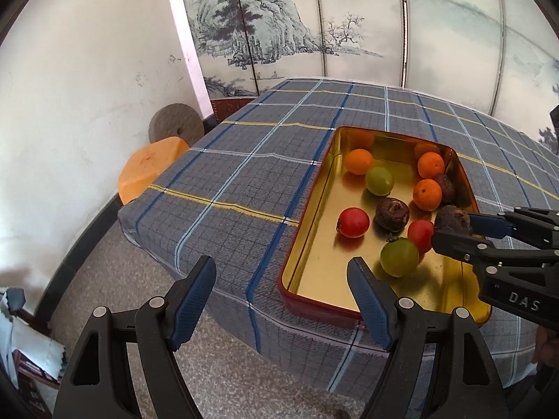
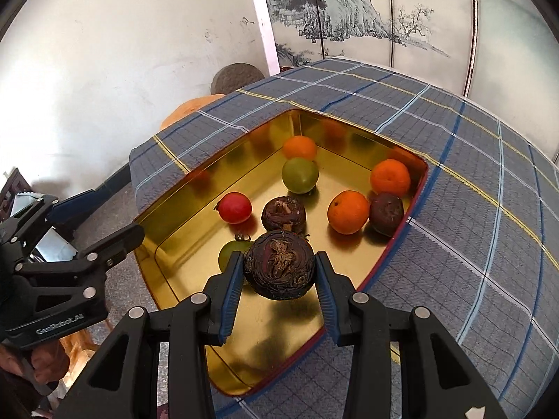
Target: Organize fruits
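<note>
Gripping a dark wrinkled fruit between its fingers, our right gripper hangs above the gold tin. Our left gripper stands spread and empty beside the tin's near corner.

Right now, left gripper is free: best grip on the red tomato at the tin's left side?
Take the red tomato across its round middle, coming from above with the left gripper open. It sits alone on the gold tin floor, with clear floor on both flanks; its stem end points sideways, so the smooth sides face the pads.
</note>
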### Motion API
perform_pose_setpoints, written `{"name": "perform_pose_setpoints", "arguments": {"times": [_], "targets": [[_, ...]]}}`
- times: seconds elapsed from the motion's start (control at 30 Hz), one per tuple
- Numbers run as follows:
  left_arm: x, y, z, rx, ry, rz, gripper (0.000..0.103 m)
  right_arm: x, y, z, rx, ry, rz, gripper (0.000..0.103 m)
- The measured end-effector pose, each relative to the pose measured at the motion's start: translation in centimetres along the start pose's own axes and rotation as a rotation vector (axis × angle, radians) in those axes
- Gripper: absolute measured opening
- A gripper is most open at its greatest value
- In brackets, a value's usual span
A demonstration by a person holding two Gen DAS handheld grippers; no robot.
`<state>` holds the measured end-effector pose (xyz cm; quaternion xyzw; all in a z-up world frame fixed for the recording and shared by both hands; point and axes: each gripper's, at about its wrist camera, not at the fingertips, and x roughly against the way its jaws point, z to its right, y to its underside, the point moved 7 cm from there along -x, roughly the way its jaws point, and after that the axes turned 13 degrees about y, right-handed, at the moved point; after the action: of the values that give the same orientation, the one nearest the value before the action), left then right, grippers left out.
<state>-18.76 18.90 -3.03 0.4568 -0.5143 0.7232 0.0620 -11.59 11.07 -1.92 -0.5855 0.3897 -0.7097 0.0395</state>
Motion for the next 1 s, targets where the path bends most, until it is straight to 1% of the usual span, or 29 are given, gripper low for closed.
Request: {"name": "perform_pose_setpoints", "arguments": {"times": [0.3,0.4,0.43,0.47,0.5,0.53,0.6,0.67,0.7,0.73,0.8,0.9,0.97,1.0], "targets": [[0.5,-0.2,-0.4,-0.005,-0.007,0.022,0.078,-1.1,0.1,-0.4,0.013,0.011,-0.014,0.039],[0.7,-0.4,-0.4,-0.008,-0.007,0.032,0.078,-1.1,0.2,-0.5,0.007,0.0,-0.015,0.039],[0.7,-0.5,-0.3,-0.01,-0.003,0.037,0.078,-1.0,0.2,-0.5,0.007,-0.007,-0.015,0.041],[0.8,-0.6,-0.2,-0.014,0.001,0.044,0.078,-0.7,0.2,-0.5,0.002,-0.008,-0.006,0.043],[1.0,-0.8,-0.1,-0.02,0.0,0.053,0.078,-0.4,0.0,-0.5,-0.002,-0.012,0.004,0.05],[1.3,-0.9,-0.1,-0.025,-0.003,0.064,0.078,0.1,-0.1,-0.5,-0.008,-0.019,0.018,0.06],[1.7,-1.2,0.1,-0.031,0.006,0.079,0.078,1.1,-0.5,-0.1,-0.025,-0.019,0.054,0.07],[2.1,-1.4,0.4,-0.034,0.023,0.094,0.079,2.1,-0.8,0.0,-0.033,-0.027,0.081,0.07],[2.4,-1.5,0.5,-0.037,0.031,0.104,0.081,2.6,-0.9,0.1,-0.03,-0.023,0.095,0.07],[2.7,-1.7,0.7,-0.039,0.033,0.115,0.085,3.1,-1.0,0.1,-0.021,-0.008,0.112,0.07],[3.2,-1.9,0.9,-0.041,0.031,0.137,0.089,4.3,-1.1,0.3,-0.007,0.032,0.154,0.07],[4.4,-2.3,1.3,-0.046,0.031,0.184,0.093,6.0,-1.1,0.5,-0.004,0.073,0.215,0.076],[5.2,-2.6,1.6,-0.047,0.048,0.214,0.096,7.3,-1.1,0.7,0.002,0.121,0.267,0.077],[5.7,-2.8,1.7,-0.045,0.061,0.226,0.099,7.8,-1.1,0.8,0.005,0.134,0.286,0.077]]}}
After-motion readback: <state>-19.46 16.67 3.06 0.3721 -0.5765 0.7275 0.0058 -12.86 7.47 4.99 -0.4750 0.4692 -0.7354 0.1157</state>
